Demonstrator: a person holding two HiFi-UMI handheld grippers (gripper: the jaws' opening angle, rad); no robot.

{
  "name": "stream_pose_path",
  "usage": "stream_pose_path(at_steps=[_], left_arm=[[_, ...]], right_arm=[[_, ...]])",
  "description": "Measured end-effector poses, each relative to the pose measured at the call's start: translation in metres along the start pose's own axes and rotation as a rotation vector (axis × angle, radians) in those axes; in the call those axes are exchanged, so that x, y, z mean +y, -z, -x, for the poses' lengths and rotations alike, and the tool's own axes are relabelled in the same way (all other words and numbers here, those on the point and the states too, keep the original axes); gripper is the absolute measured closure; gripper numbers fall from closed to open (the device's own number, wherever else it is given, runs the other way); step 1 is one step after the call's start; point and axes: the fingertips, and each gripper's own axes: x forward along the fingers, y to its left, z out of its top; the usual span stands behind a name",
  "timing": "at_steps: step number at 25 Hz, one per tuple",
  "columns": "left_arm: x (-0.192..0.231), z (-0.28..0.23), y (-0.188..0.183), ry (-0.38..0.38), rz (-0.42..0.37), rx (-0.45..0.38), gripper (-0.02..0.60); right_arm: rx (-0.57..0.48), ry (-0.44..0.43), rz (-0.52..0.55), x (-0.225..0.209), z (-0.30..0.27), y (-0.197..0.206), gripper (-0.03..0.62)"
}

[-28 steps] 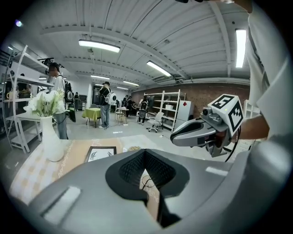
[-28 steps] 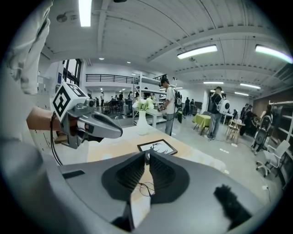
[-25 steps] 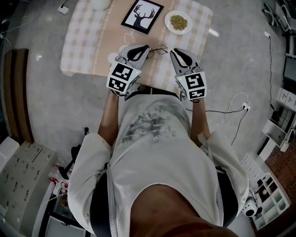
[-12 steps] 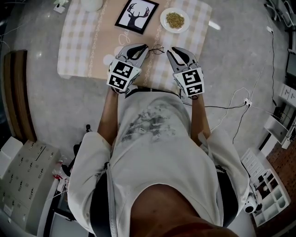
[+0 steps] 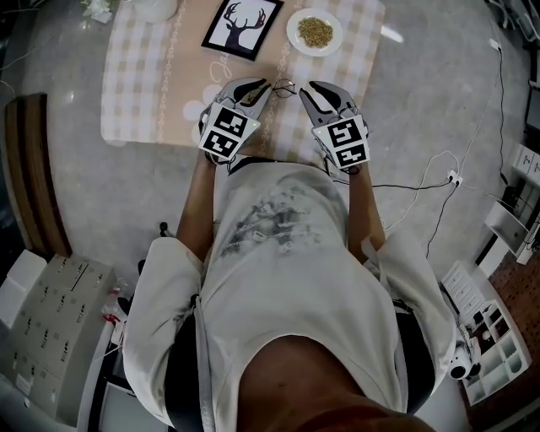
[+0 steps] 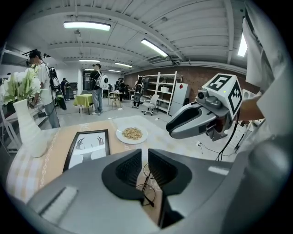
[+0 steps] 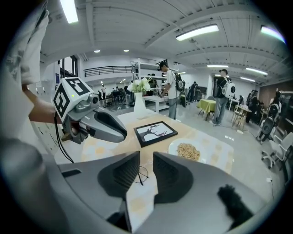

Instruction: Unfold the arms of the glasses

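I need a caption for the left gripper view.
Left hand-held gripper, jaws just opening and empty, over glasses on the table.

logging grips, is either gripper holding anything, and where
Nothing held: left gripper and right gripper have just been opening, jaws empty; glasses lie on the tablecloth.

A checked tablecloth (image 5: 135,84) covers the table. On its far side lies a framed deer picture (image 5: 244,28), and just right of it a white plate (image 5: 292,25) of grain (image 5: 315,32). A white vase (image 6: 29,128) of flowers stands far left. A cable (image 5: 413,198) trails over the floor at right.
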Motion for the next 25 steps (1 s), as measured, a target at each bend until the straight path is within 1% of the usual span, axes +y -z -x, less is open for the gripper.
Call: stream_pose_path(at_steps=[4, 10, 25], left_arm=[[0.001, -0.008, 0.012, -0.003, 0.001, 0.042, 0.522], [0.001, -0.021, 0.026, 0.012, -0.025, 0.091, 0.506], [-0.009, -0.05, 0.052, 0.074, -0.121, 0.219, 0.472]], right_arm=[[0.013, -0.01, -0.005, -0.002, -0.005, 0.006, 0.496], [0.036, -0.02, -0.01, -0.004, -0.012, 0.014, 0.487], [0.092, -0.039, -0.032, -0.008, -0.018, 0.034, 0.461]])
